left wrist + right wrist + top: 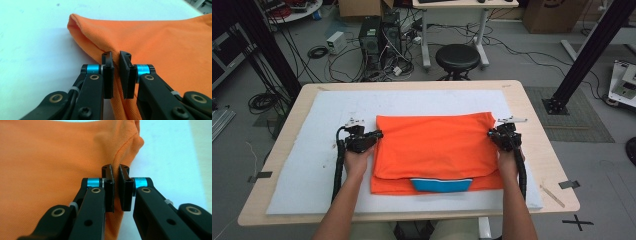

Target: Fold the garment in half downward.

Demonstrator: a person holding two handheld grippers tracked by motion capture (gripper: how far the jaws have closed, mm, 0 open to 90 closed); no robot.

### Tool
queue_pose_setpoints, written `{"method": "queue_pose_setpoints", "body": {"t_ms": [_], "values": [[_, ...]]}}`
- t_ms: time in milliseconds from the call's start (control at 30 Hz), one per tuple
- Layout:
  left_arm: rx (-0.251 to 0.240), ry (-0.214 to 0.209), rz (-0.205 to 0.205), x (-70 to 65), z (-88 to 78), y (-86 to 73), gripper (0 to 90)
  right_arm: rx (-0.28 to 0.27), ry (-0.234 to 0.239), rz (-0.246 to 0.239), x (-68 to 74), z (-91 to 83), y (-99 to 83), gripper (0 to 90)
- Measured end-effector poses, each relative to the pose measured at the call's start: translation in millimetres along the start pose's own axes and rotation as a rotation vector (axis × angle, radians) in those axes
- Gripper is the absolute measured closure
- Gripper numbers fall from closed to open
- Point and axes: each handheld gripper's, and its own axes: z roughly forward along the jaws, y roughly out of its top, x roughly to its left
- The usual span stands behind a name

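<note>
From the high view, both my forearms stretch straight forward from the near edge of the counter (532,150), palms down, one on each side of one folded orange shirt (434,150). My left tongs (371,137) bite the shirt's left edge and my right tongs (496,134) bite its right edge, so the garment lies flat between them on the white pad (312,165). One blue collar (441,185) peeks out at the shirt's near hem, back toward me from both tongs. One black stool (457,57) stands beyond the counter.

In the left gripper view, the left tongs (116,58) are clamped on a raised ridge of orange fabric, the pads nearly together with the cloth pinched between them; the folded corner sits ahead and to their left. Tiny print on the blue sleeve is too small to read.

In the right gripper view, the right tongs (115,171) are likewise clamped on the shirt's seamed edge, with the corner just ahead and to their right.
</note>
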Motion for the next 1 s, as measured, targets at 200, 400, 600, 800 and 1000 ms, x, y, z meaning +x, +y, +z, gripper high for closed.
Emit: {"method": "queue_pose_setpoints", "body": {"t_ms": [200, 400, 600, 800, 1000], "values": [[-0.057, -0.025, 0.051, 0.9, -2.0, -4.3, 67.0, -0.032, 0.003, 0.018, -3.7, 2.9, -0.8, 72.1], [-0.101, -0.081, 0.055, 2.8, -17.6, -5.8, 40.8, -0.104, 0.05, 0.018, -0.4, -11.8, -1.2, 44.6], [-0.146, -0.11, 0.086, 5.5, -33.5, -5.4, 23.0, -0.143, 0.153, -0.039, 6.8, -24.8, -9.2, 26.5], [-0.195, -0.166, 0.11, 7.5, -51.1, -7.7, 23.0, -0.199, 0.212, -0.125, 15.5, -48.2, -24.1, 21.3], [-0.217, -0.188, 0.141, 6.1, -66.6, -12.1, 23.0, -0.254, 0.244, -0.156, 17.5, -69.8, -36.3, 21.3]]}}
